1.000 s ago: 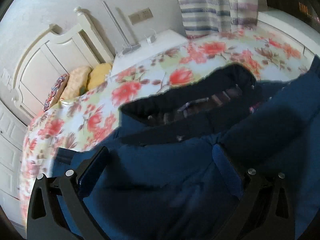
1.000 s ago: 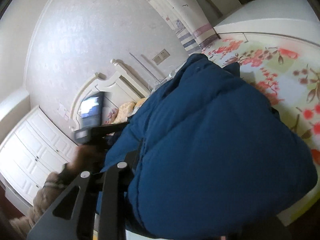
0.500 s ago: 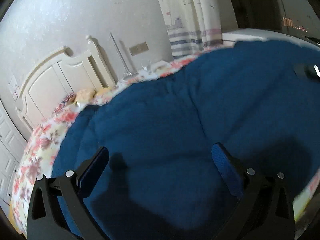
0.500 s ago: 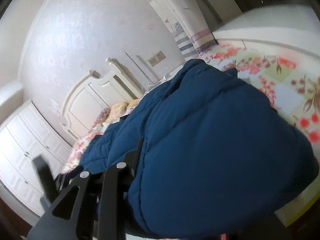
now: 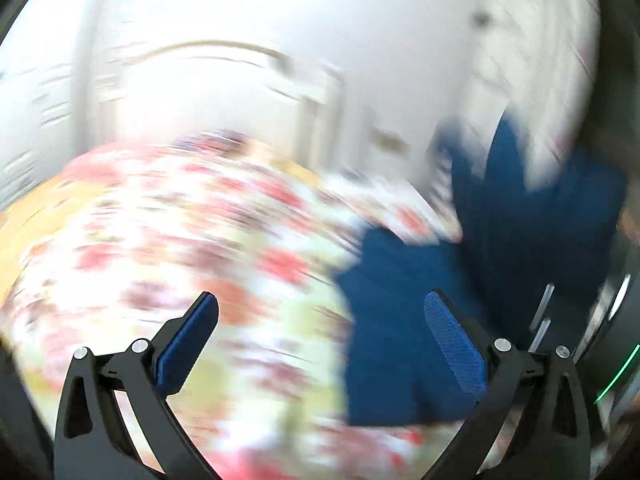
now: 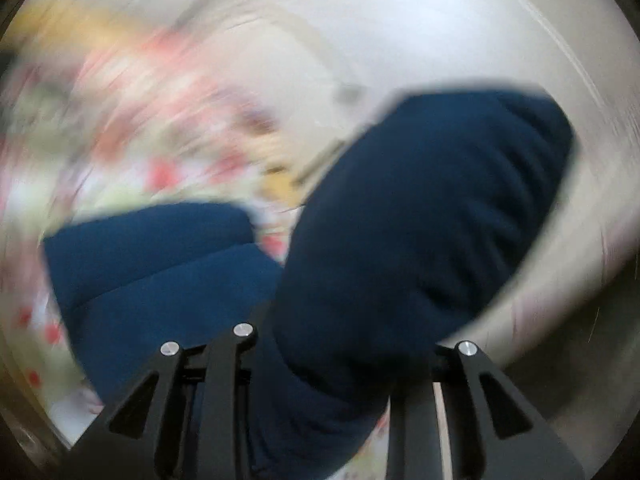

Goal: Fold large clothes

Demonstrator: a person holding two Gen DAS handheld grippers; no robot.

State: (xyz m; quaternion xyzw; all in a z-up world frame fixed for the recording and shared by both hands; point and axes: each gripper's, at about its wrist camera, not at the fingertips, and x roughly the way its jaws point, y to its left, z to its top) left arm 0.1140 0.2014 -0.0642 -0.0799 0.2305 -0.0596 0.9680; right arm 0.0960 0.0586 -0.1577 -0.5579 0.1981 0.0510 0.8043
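Left gripper (image 5: 320, 344) spread wide at the bottom of the left wrist view, blue pads (image 5: 188, 344) far apart and grasping nothing. Between and beyond them, blurred floral bedspread (image 5: 168, 240) filling the left and centre of the frame. Navy coat (image 5: 460, 300) at centre right, running up toward the upper right edge, partly behind the right pad. Pale headboard (image 5: 224, 92) smeared across the upper middle, white wall above it. Right gripper (image 6: 320, 364) at the bottom of the right wrist view, tips buried under the coat (image 6: 420, 220); fabric bunched between the black arms, apparently clenched on it, though the pads cannot be seen. Coat bulging over the centre and right of that frame, a second fold at lower left. Bedspread (image 6: 132, 128) blurred in the upper left, wall across the top and right.
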